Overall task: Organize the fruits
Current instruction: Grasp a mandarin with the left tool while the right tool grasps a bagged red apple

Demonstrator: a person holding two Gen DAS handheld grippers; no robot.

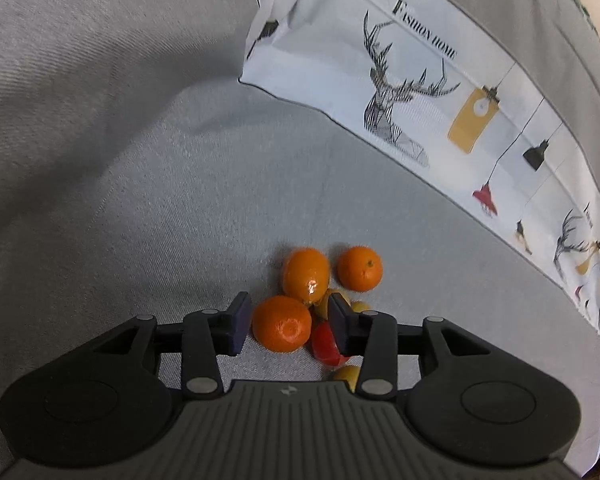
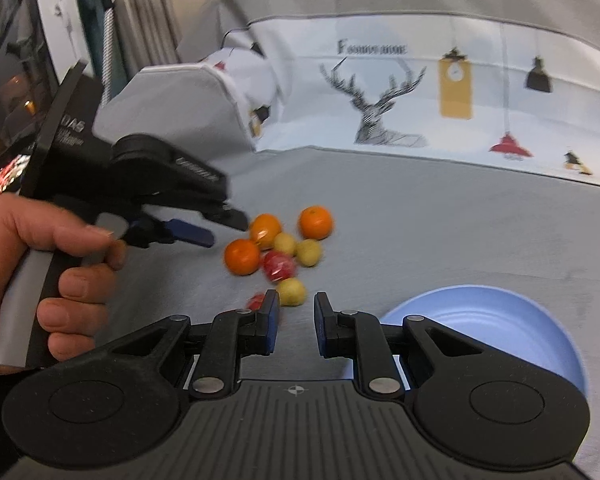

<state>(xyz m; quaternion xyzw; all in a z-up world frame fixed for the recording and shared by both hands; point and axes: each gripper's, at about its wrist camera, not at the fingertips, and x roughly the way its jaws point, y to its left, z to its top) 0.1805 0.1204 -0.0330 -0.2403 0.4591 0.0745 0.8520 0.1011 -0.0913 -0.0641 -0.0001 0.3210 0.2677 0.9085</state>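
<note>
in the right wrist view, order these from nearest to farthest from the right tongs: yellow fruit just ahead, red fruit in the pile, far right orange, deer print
1. yellow fruit, just ahead of the right tongs, slightly left.
2. red fruit, in the pile's middle.
3. far right orange, at the pile's back right.
4. deer print, on the white fabric beyond the pile.

- The fruit pile (image 2: 280, 248) lies on the bedsheet (image 2: 420, 220), in front of the pillow (image 2: 380, 92).
- The bowl (image 2: 500, 320) sits on the sheet right of the pile, nearer the camera, apart from it.
- The left gripper (image 2: 220, 224) reaches the pile from its left.
</note>
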